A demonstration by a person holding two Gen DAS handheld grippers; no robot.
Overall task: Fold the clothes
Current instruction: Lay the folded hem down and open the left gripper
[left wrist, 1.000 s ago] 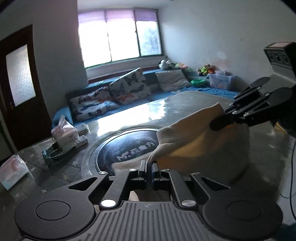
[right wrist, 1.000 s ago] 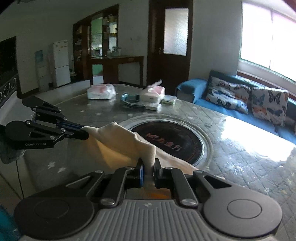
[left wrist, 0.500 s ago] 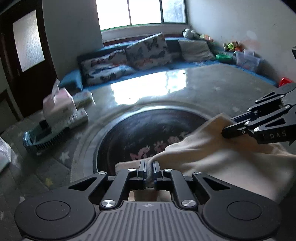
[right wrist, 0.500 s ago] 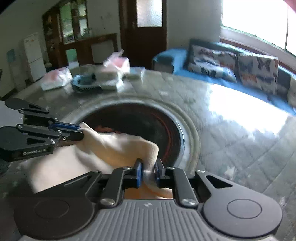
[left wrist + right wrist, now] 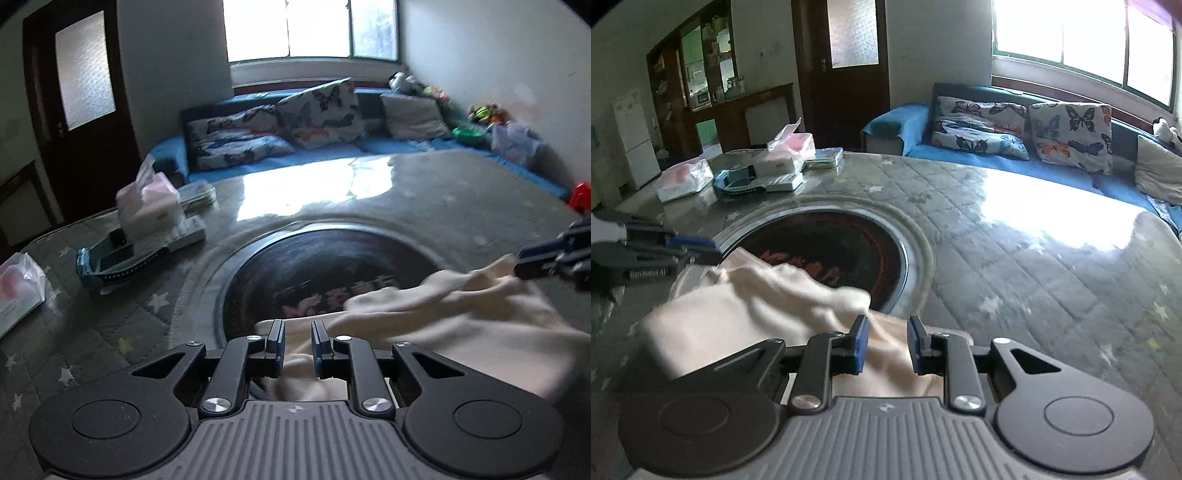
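A cream garment [image 5: 443,325] lies bunched on the table's near edge, partly over the dark round inset [image 5: 325,266]. It also shows in the right wrist view [image 5: 757,306]. My left gripper [image 5: 298,343] is open, its fingers a small gap apart with cloth lying loose between them. My right gripper [image 5: 885,341] is open too, with the cloth's edge between its fingers. Each gripper shows in the other's view: the right one at the far right [image 5: 554,254], the left one at the far left [image 5: 672,247].
The round table [image 5: 1015,258] has a quilted star-pattern cover under glass. Tissue boxes [image 5: 147,203], a blue tray [image 5: 110,258] and a plastic-wrapped pack [image 5: 18,291] sit at its far left. A blue sofa with butterfly cushions [image 5: 314,122] runs behind it.
Both grippers lowered the garment onto the table, then opened and let go. The cloth has dropped from a raised fold into a low bunch.
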